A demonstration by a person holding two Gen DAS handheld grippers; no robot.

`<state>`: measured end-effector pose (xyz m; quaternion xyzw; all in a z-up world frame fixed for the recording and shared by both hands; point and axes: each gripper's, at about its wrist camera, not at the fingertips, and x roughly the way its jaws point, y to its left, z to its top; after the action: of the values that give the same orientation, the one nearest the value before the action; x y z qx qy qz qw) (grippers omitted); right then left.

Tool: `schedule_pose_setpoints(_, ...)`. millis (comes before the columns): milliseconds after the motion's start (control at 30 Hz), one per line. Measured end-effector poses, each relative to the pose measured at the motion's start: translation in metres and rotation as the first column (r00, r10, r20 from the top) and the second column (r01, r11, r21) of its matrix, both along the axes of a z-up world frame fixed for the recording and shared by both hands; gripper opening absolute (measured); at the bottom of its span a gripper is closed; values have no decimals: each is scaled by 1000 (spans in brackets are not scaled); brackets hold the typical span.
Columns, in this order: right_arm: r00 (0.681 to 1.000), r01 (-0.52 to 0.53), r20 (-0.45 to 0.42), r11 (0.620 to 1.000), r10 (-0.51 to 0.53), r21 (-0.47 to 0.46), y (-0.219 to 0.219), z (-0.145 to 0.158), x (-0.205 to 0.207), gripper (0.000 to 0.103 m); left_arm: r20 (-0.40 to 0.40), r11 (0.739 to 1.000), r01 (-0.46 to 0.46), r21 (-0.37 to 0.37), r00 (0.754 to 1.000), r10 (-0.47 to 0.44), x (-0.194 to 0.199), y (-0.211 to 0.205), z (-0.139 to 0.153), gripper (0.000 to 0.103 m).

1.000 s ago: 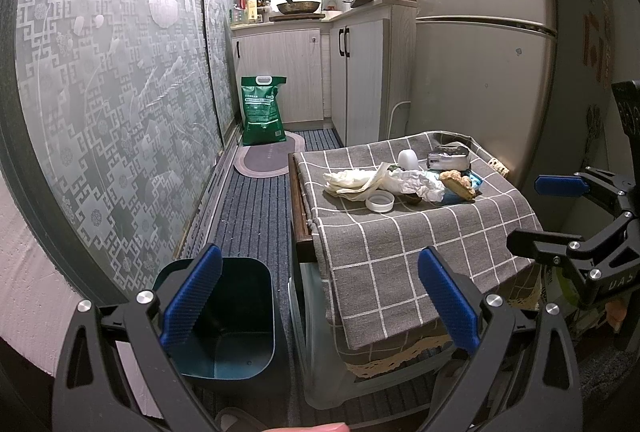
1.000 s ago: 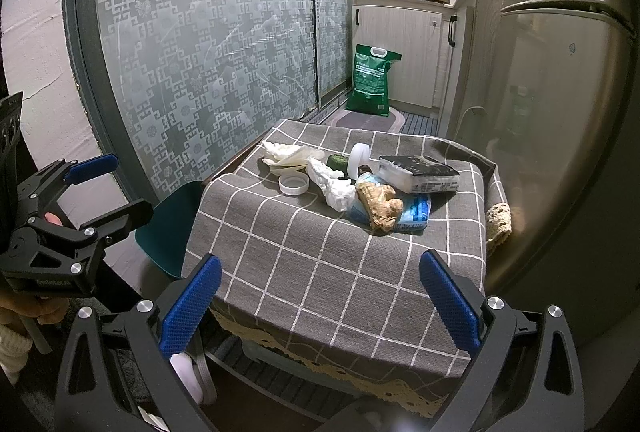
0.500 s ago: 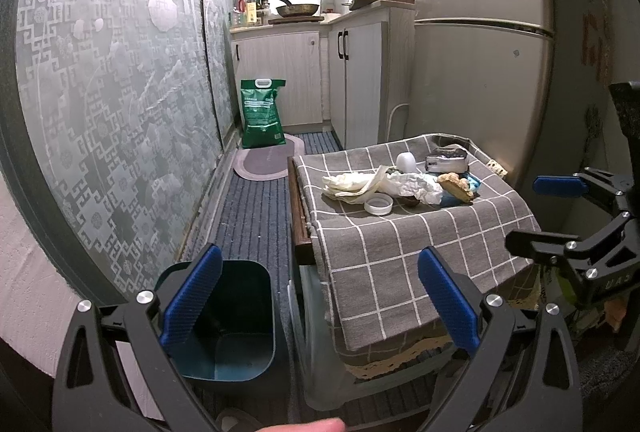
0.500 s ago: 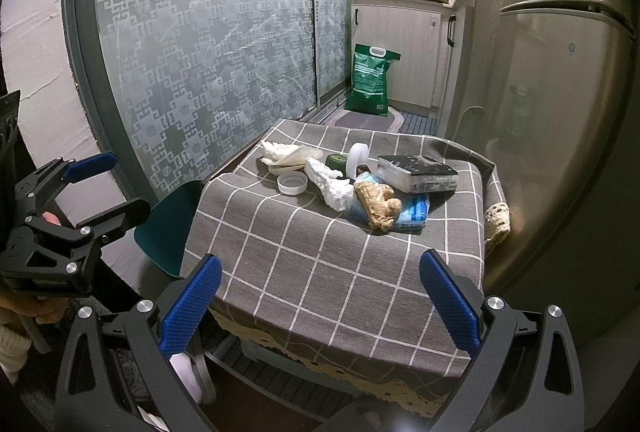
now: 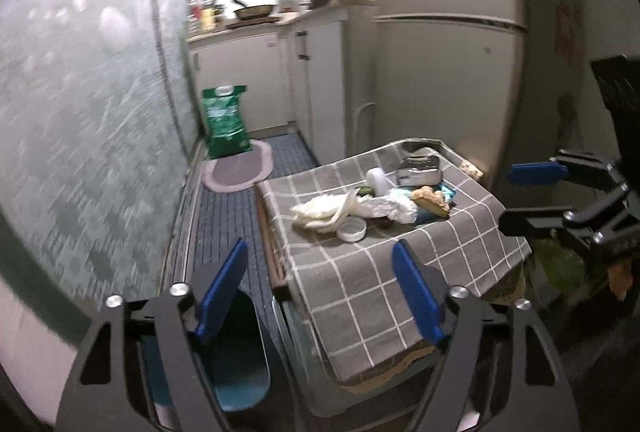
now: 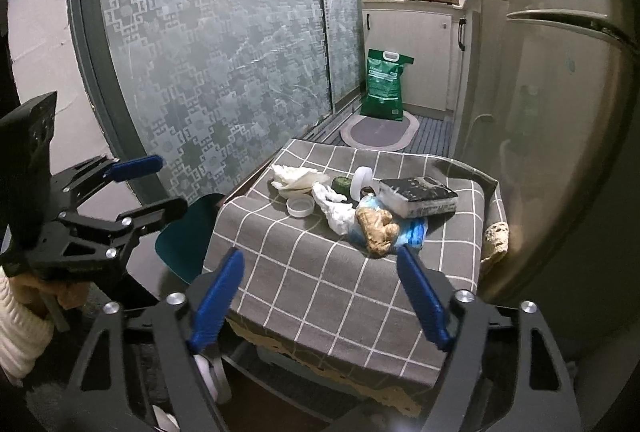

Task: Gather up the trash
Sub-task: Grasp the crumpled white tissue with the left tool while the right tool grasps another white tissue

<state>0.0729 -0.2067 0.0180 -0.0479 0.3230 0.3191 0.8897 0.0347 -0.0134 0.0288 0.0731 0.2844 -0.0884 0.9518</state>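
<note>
The left gripper (image 5: pixel 320 296) was observed with its blue fingers (image 5: pixel 222 292) partly spread; they had just been closing, and nothing was found between them. No contact with any item was noted. Behind the left finger, at about 7 o'clock in the left wrist view, a teal trash bin (image 5: pixel 240 384) was seen on the floor, just beside the bench (image 5: pixel 360 296).

The right gripper (image 6: pixel 320 296) was likewise found partly spread, its fingers (image 6: pixel 420 296) having just been closing on empty air. It was held clear of the bench edge, with the grey checked cloth (image 6: pixel 304 272) visible between the fingers but not touched.

The trash was located in a cluster toward the far half of the bench, at about 12 o'clock from the right gripper. Recorded there were crumpled white paper (image 6: pixel 334 208), a pale wrapper (image 6: pixel 294 176) at 11 o'clock, a small white lid (image 6: pixel 300 207) just beside it, a white cup on its side (image 6: pixel 360 182), a dark green item (image 6: pixel 341 185), a piece of ginger (image 6: pixel 378 228) resting on a blue packet (image 6: pixel 414 232), and a dark-topped box (image 6: pixel 418 194) at 1 o'clock.

In the right wrist view the left gripper (image 6: pixel 138 188) was seen at 9 o'clock, held by a hand (image 6: pixel 44 290) in a white sleeve (image 6: pixel 16 336). A green bag (image 6: pixel 384 86) stood on the floor well beyond the bench.
</note>
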Motion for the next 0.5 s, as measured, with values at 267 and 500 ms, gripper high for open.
schedule_pose_setpoints(267,998,-50,-31,997,48,-61,5,-3,21,50,-70,983,156,95,986,-149,41,-10,-6,46)
schedule_pose_setpoints(500,996,-67,-60,995,63,-76,4,-8,42,38,-144,965,237,109,965,-221,83,-17,-26,29)
